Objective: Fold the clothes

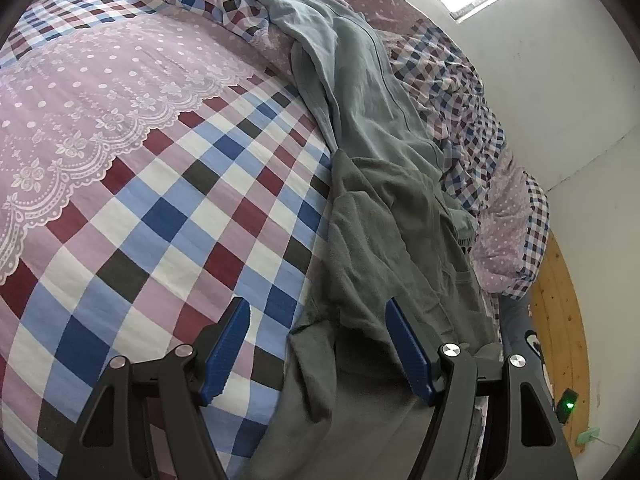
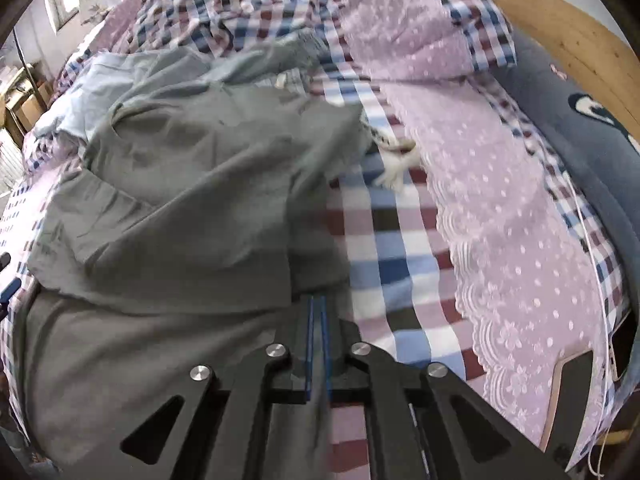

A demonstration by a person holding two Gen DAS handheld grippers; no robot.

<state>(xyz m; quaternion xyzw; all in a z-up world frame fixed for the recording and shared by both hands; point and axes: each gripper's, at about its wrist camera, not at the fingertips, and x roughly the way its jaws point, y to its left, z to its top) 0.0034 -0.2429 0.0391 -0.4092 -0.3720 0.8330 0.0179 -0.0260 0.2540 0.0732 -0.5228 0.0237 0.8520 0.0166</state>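
The grey garment lies rumpled on the bed. The right gripper pinches its edge (mid-fold, seemingly); the left gripper gapes, needing a corner.

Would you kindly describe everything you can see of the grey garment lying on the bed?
The grey garment is a dull grey-green, soft and matte, cotton-like by its look. It lies rumpled on the checked bedspread, with folds, overlapping flaps and a seam along one long panel. A paler blue-grey cloth lies against its far end. The right gripper is shut on an edge of it. The left gripper is open over another part, one finger above the fabric.
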